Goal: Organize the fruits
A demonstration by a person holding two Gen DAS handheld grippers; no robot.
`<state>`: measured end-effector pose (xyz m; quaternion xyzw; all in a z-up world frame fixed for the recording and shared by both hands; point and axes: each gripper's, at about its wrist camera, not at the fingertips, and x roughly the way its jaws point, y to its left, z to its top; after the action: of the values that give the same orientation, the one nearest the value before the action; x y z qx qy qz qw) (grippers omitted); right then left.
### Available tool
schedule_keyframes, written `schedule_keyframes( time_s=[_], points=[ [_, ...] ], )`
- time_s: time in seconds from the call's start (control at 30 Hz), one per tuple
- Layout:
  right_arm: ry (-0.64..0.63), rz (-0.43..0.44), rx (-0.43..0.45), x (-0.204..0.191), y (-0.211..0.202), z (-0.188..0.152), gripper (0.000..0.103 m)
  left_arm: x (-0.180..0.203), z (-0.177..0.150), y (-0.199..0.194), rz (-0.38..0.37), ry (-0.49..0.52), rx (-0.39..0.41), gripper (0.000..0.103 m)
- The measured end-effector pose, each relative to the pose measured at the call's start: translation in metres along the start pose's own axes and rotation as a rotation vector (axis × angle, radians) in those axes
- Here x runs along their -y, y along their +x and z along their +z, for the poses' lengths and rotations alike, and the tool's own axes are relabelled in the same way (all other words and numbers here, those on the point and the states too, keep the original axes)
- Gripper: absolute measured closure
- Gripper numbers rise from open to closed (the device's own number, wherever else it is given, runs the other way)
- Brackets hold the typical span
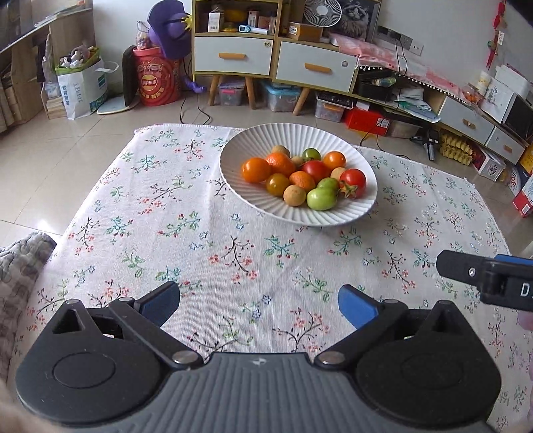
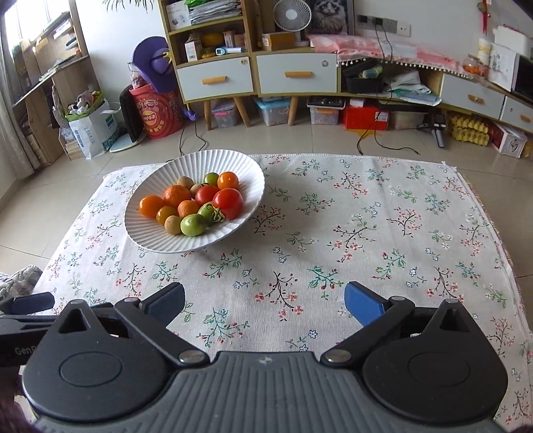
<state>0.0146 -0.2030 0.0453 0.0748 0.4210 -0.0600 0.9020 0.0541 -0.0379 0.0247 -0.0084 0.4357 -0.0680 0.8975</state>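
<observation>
Fruits (image 1: 298,176): a heap of small round pieces in one white ribbed bowl (image 1: 253,143). Colours mixed: orange ones on the side nearest the left edge, two bright red ones, one with a dried green stalk, three green ones, and several pale tan ones tucked between. All lie inside the bowl, touching one another; none lies on the cloth.

Bowl: wide, shallow, fluted wall, standing on the far half of the table, well apart from both grippers.

Tablecloth (image 1: 206,239): off-white weave printed with small sprigs of pink, blue and green flowers on black twigs; covers the whole tabletop, edges hanging.

Left gripper (image 1: 259,304): jaws spread wide, nothing between the blue pads, only cloth below.

Right gripper (image 2: 265,304): jaws likewise spread wide, holding nothing, over bare cloth nearer the camera than the bowl.

Room: pale tiled floor (image 2: 299,140); wooden cabinet (image 2: 246,73) with white drawers and orange handles; small white fan (image 2: 292,15) on top; red drum (image 2: 156,113); clear storage boxes under the cabinet.
</observation>
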Motion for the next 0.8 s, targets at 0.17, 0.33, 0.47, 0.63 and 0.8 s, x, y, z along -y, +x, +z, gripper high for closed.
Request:
schedule_keyframes(
  time_s=[0.17,0.33,0.47,0.63,0.8],
  points=[
    [-0.018,0.011,0.030,-0.005,-0.014,-0.006,0.001,0.011,-0.005,-0.011,0.032,0.053,0.011,0.003],
    [-0.058,-0.014,0.039,-0.011,-0.011,-0.005,0.001,0.015,-0.002,-0.010,0.050,0.075,0.030,0.003],
    [-0.023,-0.012,0.025,-0.009,-0.007,-0.002,0.001,0.013,0.001,-0.005,0.038,0.040,0.014,0.003],
    [-0.031,-0.012,0.018,-0.014,-0.003,-0.002,0.001,0.014,0.002,-0.004,0.052,0.034,0.012,0.003],
    [-0.038,-0.013,0.019,-0.017,-0.006,-0.005,0.001,0.015,0.001,-0.006,0.048,0.043,0.012,0.003]
  ],
)
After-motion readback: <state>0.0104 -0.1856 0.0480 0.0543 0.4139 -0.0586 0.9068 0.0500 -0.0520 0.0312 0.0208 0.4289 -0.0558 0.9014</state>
